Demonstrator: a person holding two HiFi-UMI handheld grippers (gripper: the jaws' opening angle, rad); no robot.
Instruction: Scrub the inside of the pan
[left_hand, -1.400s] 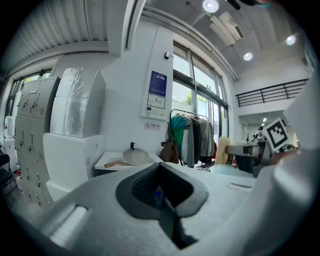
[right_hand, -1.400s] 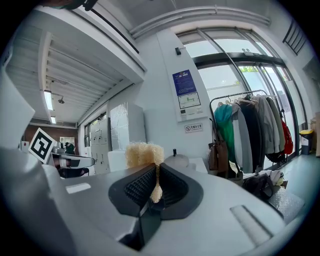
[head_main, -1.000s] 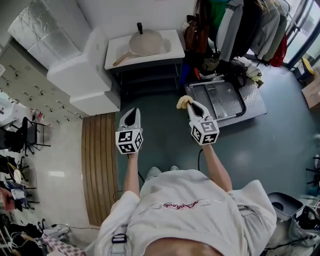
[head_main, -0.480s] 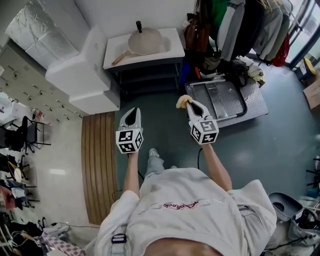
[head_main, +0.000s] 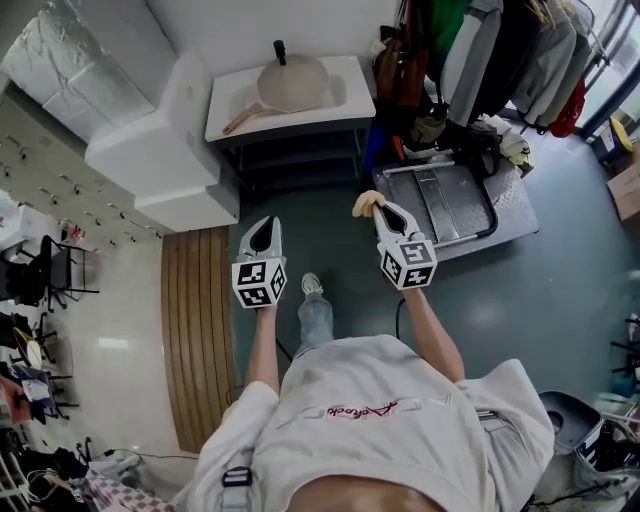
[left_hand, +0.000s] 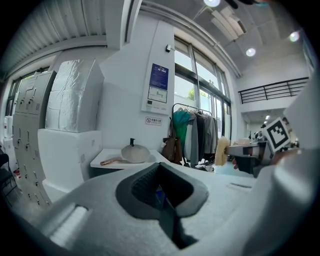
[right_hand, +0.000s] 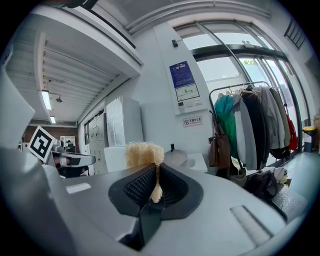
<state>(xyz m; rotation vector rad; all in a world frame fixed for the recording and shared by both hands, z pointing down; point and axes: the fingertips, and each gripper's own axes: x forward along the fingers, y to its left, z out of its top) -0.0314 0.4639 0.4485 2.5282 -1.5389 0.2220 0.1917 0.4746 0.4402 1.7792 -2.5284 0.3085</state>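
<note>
The pan (head_main: 291, 84) lies on a white table (head_main: 230, 115) far ahead, its wooden handle pointing left; the left gripper view shows the pan (left_hand: 135, 154) small in the distance. My right gripper (head_main: 381, 207) is shut on a pale yellow scrubbing pad (head_main: 366, 203), which sticks out past the jaw tips as a fuzzy scrubbing pad (right_hand: 144, 154) in the right gripper view. My left gripper (head_main: 264, 224) is shut with nothing in it. Both are held out side by side over the grey floor, well short of the table.
A white stepped block (head_main: 160, 150) stands left of the table. A clothes rack with coats (head_main: 500, 50) and a bag (head_main: 398, 62) fills the right. A metal platform cart (head_main: 440, 200) lies on the floor to the right, and wooden slats (head_main: 198, 330) to the left.
The whole view has shifted a little toward the table as the person steps forward; a foot now shows between the arms. Both grippers keep their pose and grip.
</note>
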